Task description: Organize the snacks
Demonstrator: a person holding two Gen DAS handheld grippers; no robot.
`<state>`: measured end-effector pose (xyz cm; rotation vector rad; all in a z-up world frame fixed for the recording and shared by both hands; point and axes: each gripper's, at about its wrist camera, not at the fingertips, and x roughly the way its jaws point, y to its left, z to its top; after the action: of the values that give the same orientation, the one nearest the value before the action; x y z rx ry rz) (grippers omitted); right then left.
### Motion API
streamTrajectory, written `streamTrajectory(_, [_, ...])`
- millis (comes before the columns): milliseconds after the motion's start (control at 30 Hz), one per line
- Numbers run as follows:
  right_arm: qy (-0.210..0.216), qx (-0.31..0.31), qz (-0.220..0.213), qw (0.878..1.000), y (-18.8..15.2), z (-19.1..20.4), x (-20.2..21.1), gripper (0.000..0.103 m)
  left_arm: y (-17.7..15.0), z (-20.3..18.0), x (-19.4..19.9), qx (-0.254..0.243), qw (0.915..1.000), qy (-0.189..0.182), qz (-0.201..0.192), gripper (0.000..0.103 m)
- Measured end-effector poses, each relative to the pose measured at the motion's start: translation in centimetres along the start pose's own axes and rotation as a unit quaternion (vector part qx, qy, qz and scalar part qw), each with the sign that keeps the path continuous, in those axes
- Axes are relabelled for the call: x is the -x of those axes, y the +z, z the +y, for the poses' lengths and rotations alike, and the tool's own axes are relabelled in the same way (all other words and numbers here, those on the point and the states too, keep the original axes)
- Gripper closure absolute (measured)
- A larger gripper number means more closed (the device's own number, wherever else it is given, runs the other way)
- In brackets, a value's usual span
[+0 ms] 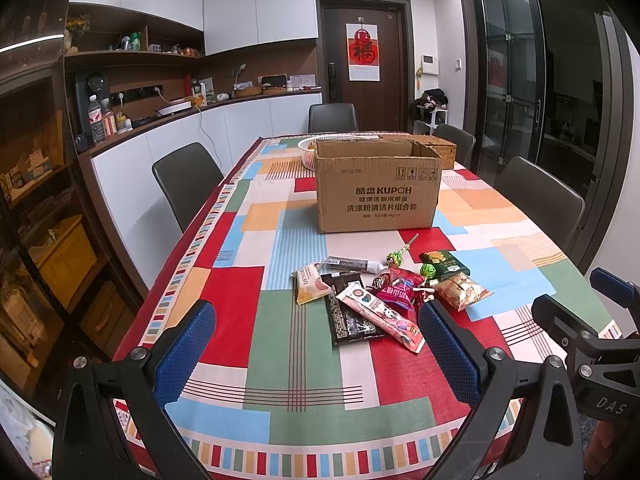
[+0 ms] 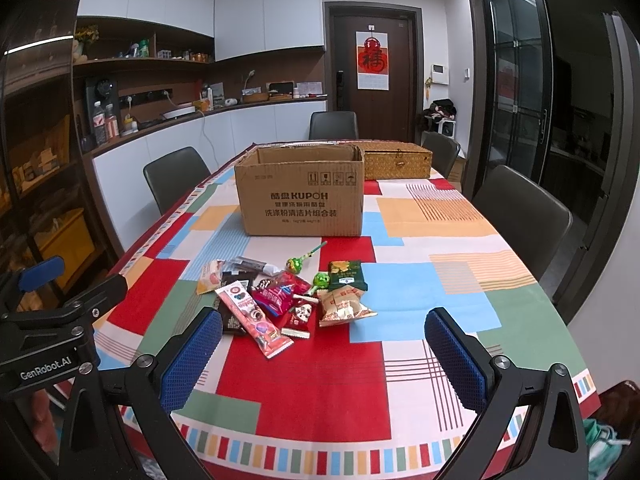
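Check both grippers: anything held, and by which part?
Nothing held. The left gripper and right gripper are both open, short of the snack pile.

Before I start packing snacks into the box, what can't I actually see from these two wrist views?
- Cardboard box interior: both views, its front wall hides the bottom.
- White bowl: left wrist view, box covers most; hidden entirely in the right wrist view.
- Wicker basket contents: lid closed.
- Black packet: print mostly covered by the pink snack stick.

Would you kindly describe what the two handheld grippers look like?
Both the left gripper and the right gripper have black angular frames with silver bolts and two fingers faced with blue dimpled pads. White lettering marks the bodies: "DAS" on the right gripper, "GenRobot.AI" on the left. No cables or sleeves show.
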<state>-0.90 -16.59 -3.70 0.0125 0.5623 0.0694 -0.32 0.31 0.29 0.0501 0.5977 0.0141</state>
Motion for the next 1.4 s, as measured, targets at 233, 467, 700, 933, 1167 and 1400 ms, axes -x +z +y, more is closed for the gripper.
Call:
streamTrajectory(233, [0.002,0.000,0.014,1.000,-0.1,-0.2,-1.0,0.000,0.1,-0.2,-1.3,-0.002,0.9999,-0.001,0.015,0.000])
streamTrajectory(467, [0.005,-0.003,0.031,0.999,-0.2,-0.4,-2.4,0.000,0.0,-0.5,-2.6,-0.004,0.9995,-0.001,0.032,0.000])
streamTrajectory(700, [0.007,-0.004,0.052,0.999,-0.4,-0.6,-4.0,0.000,-0.1,-0.9,-4.5,-0.009,0.9984,-0.022,0.052,0.000])
streamTrajectory(933, [0.017,-0.013,0.081,0.996,-0.5,-1.3,-6.7,0.000,0.0,-1.6,-6.6,-0.023,0.9970,-0.042,0.061,0.010])
streamTrajectory(1167, [0.011,-0.003,0.080,0.997,0.1,-1.7,-9.2,0.001,0.6,-3.1,-9.3,-0.057,0.9956,-0.055,0.051,0.016])
streamTrajectory(1400, [0.012,0.000,0.080,0.997,1.1,-2.3,-12.1,0.007,1.4,-4.8,-12.4,-0.117,0.9866,-0.104,0.046,0.034])
